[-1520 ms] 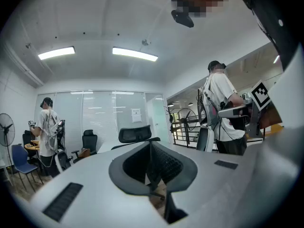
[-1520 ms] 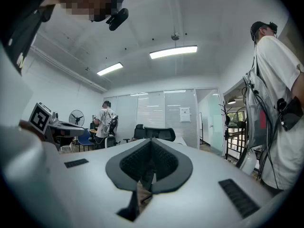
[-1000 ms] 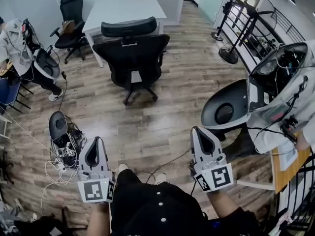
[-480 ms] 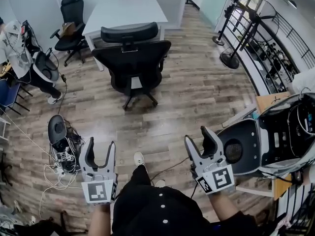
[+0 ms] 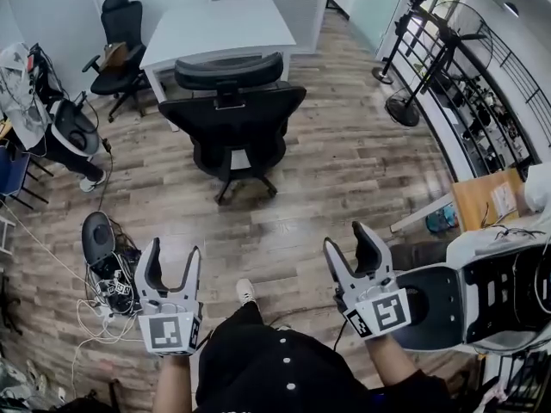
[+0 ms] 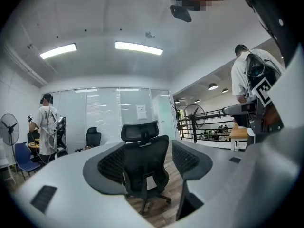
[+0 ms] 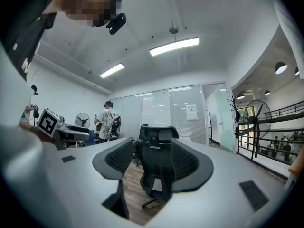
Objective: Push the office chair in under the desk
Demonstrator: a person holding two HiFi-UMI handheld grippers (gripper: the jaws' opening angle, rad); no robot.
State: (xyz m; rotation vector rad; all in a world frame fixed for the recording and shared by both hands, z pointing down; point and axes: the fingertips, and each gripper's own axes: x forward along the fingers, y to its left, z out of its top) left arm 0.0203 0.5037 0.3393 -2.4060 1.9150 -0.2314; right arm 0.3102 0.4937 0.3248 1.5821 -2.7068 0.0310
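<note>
The black mesh office chair (image 5: 231, 119) stands on the wood floor with its back toward me, in front of the white desk (image 5: 219, 24). Its seat is outside the desk's edge. My left gripper (image 5: 172, 261) and right gripper (image 5: 349, 243) are held level at the bottom of the head view, well short of the chair. Both have just been opening and now stand open with nothing between their jaws. In the left gripper view the chair (image 6: 145, 167) shows far off through the gap between the dark pads (image 6: 107, 167). The right gripper view shows the chair (image 7: 156, 172) the same way.
A second black chair (image 5: 120, 37) stands left of the desk, and a person (image 5: 26, 76) is at the far left. Cables and a grey device (image 5: 108, 248) lie on the floor by my left gripper. A fan stand (image 5: 403, 101), railing and a white machine (image 5: 482, 291) line the right.
Both grippers went from shut to open and moved forward toward the chair. The white machine at right slid down and right in the head view.
</note>
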